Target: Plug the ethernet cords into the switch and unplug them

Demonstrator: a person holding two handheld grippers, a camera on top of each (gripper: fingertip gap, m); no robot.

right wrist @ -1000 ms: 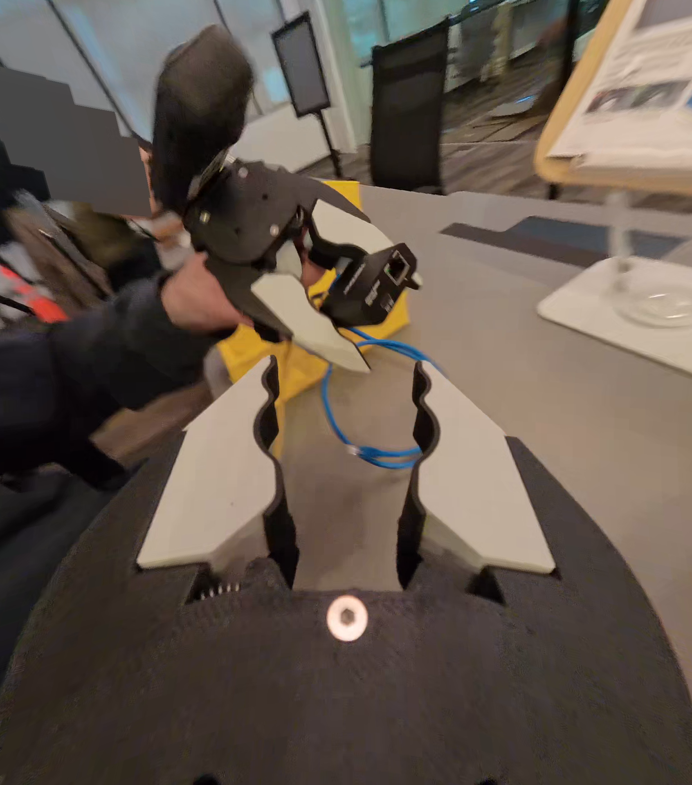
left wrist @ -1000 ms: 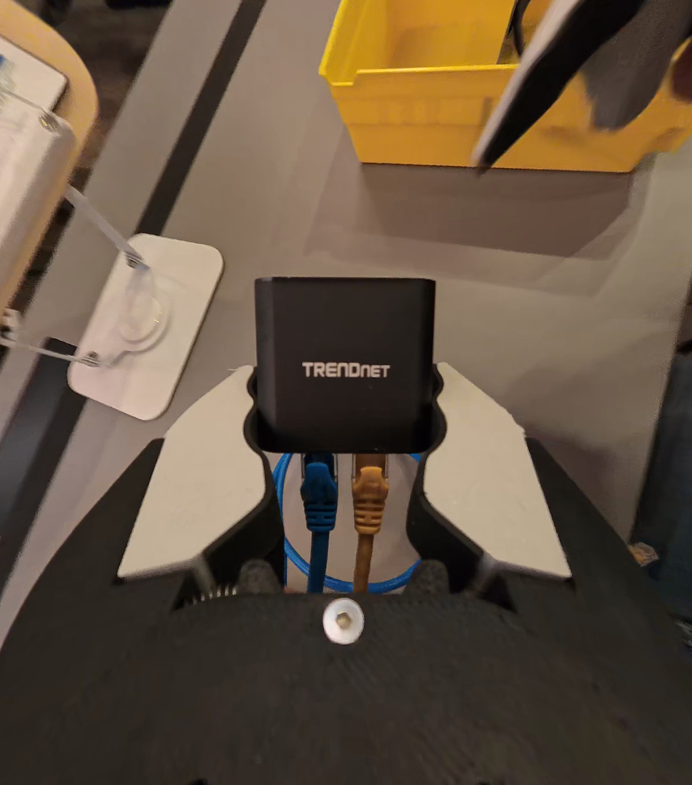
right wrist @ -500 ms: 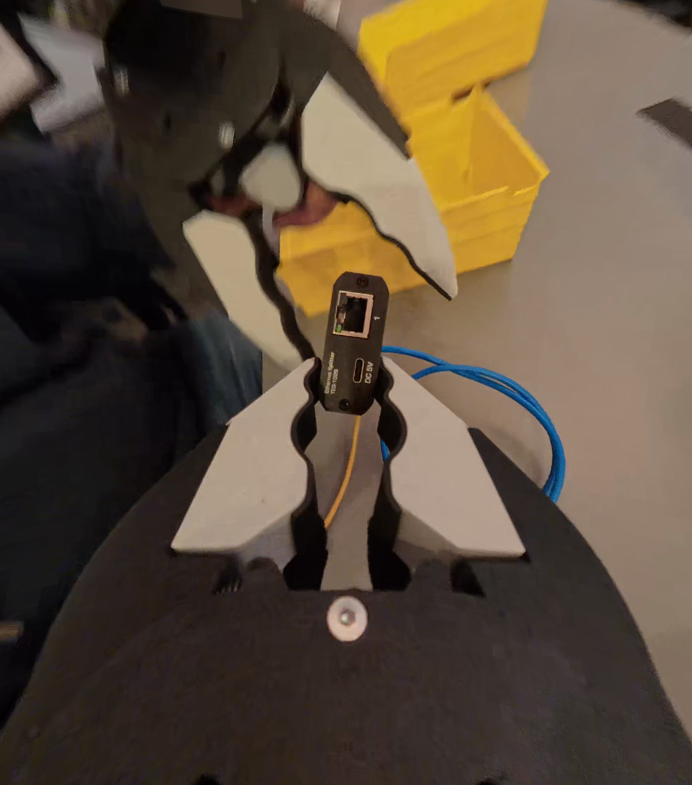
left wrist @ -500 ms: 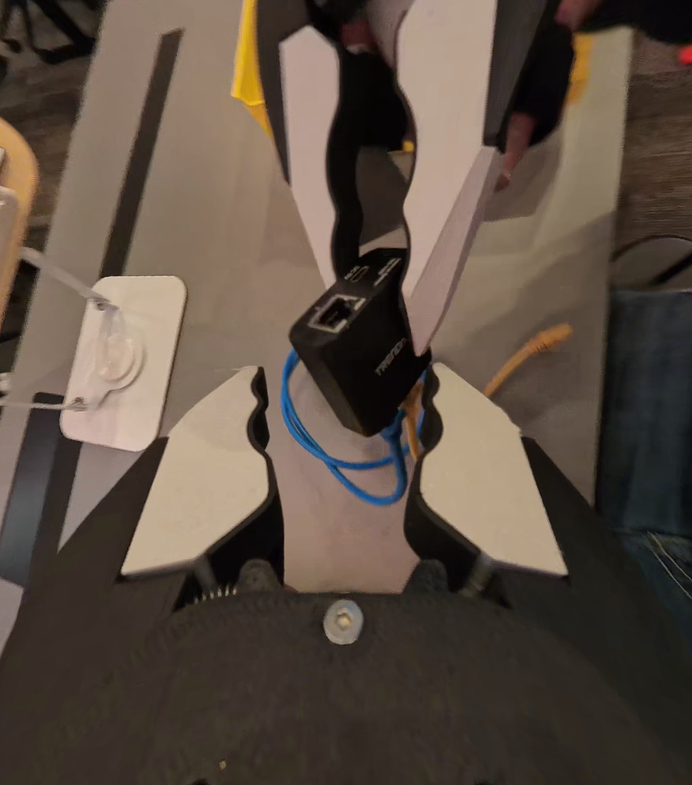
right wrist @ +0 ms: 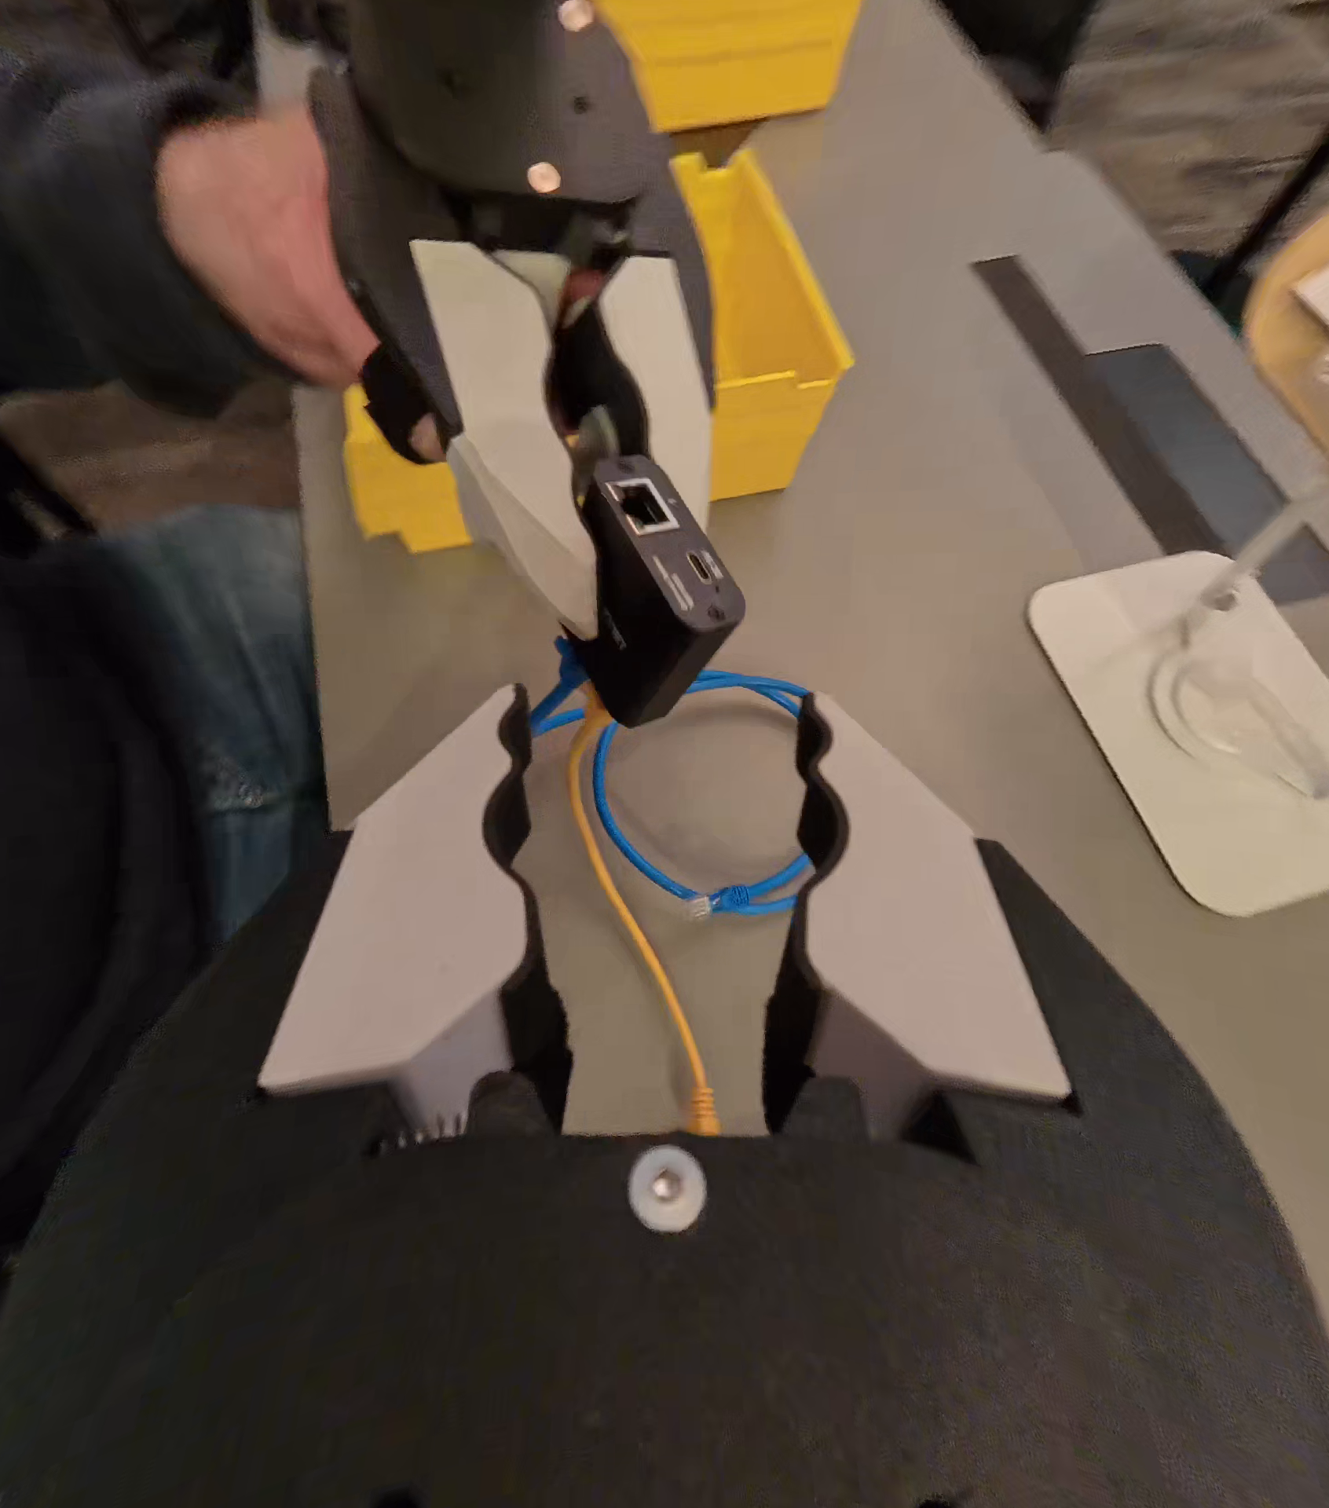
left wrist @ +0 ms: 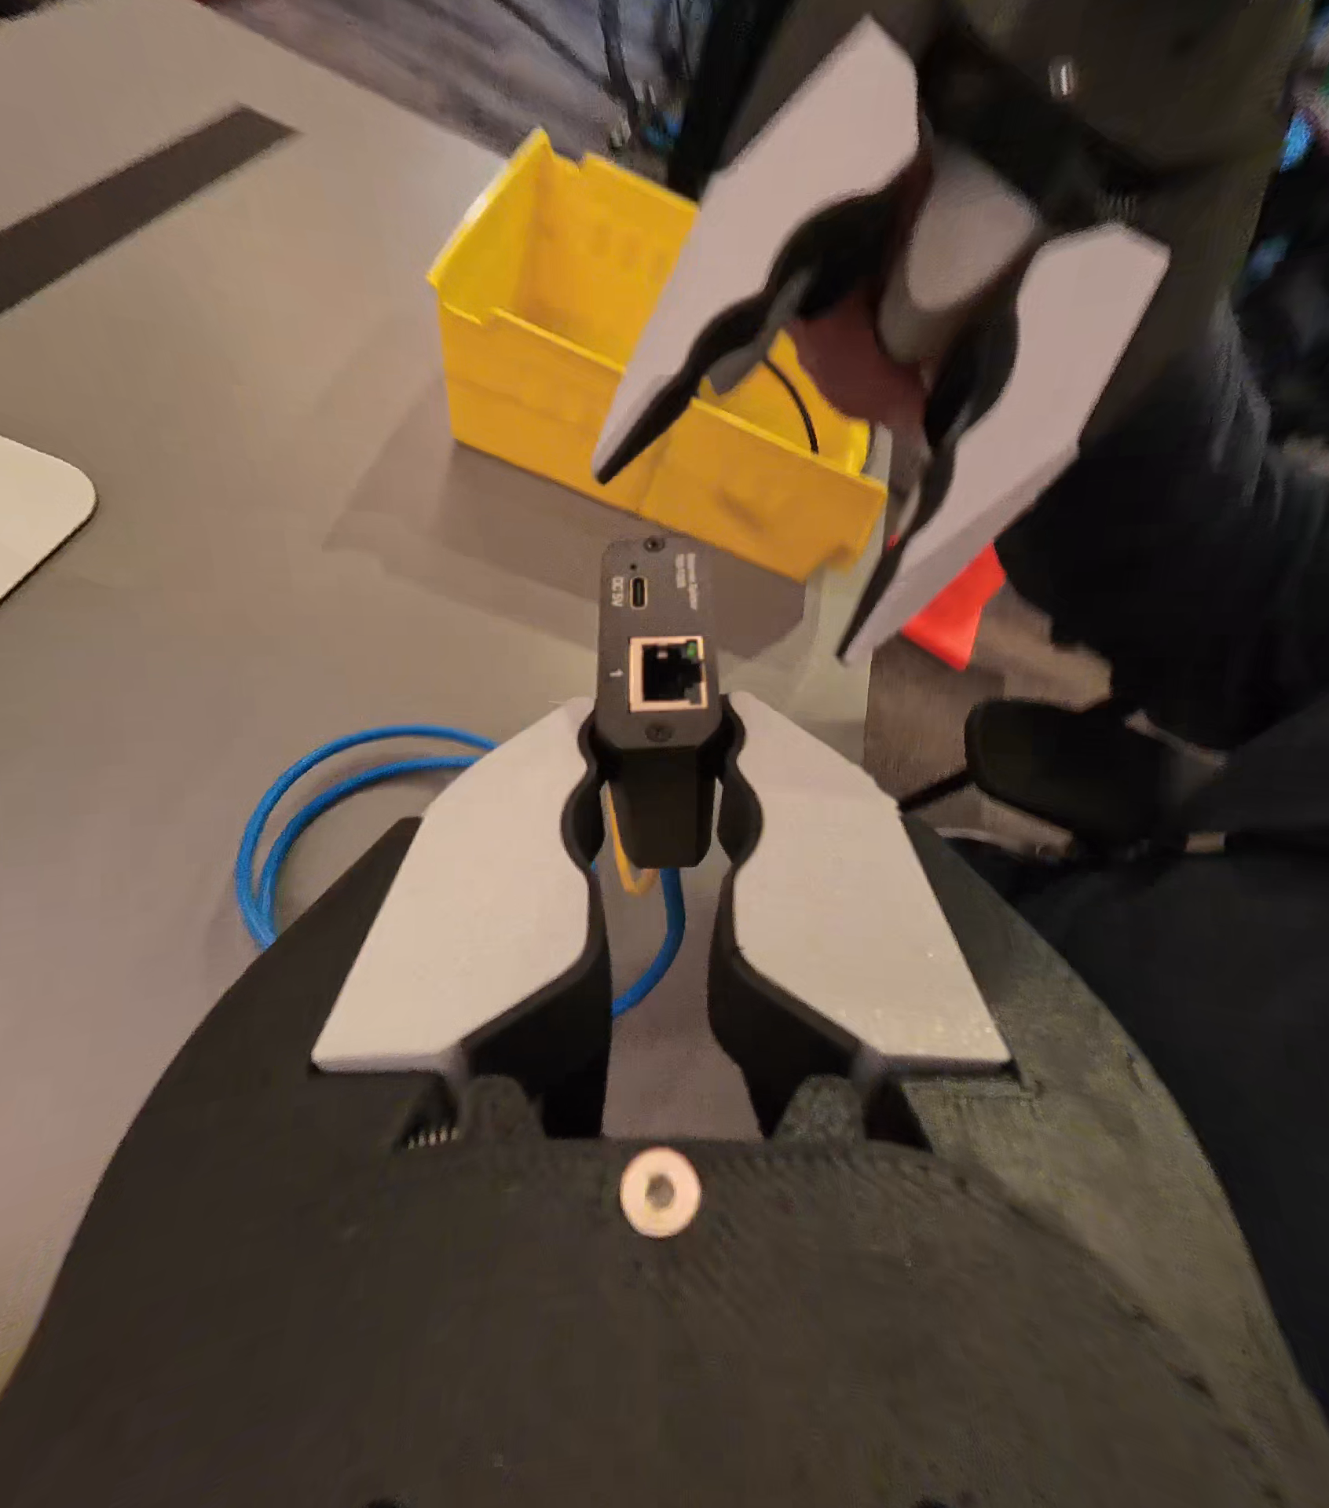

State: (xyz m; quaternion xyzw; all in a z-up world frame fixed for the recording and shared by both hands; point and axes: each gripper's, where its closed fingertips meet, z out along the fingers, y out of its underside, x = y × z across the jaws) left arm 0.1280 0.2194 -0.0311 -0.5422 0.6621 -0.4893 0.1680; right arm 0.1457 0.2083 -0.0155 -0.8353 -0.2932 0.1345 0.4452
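Note:
The black switch (left wrist: 657,620) stands edge-up in my left gripper (left wrist: 660,718), which is shut on its narrow sides, an empty port facing the camera. In the right wrist view the switch (right wrist: 657,604) hangs tilted in the left gripper (right wrist: 629,563) above the grey table. A blue cord (right wrist: 620,824) and an orange cord (right wrist: 629,922) are plugged into its lower end and trail down, with their free plugs on the table. My right gripper (right wrist: 661,702) is open and empty just below the switch. In the left wrist view it (left wrist: 726,563) hovers beyond the switch.
A yellow bin (left wrist: 547,326) stands behind the switch, with a second one beside it (right wrist: 400,490). A white stand base (right wrist: 1134,734) with a clear post sits to the right. The table's near edge (right wrist: 310,653) is at the left, by a person's legs.
The switch passed from my left gripper to my right, then back to the left, now gripped edge-up. My right gripper has opened and drawn back.

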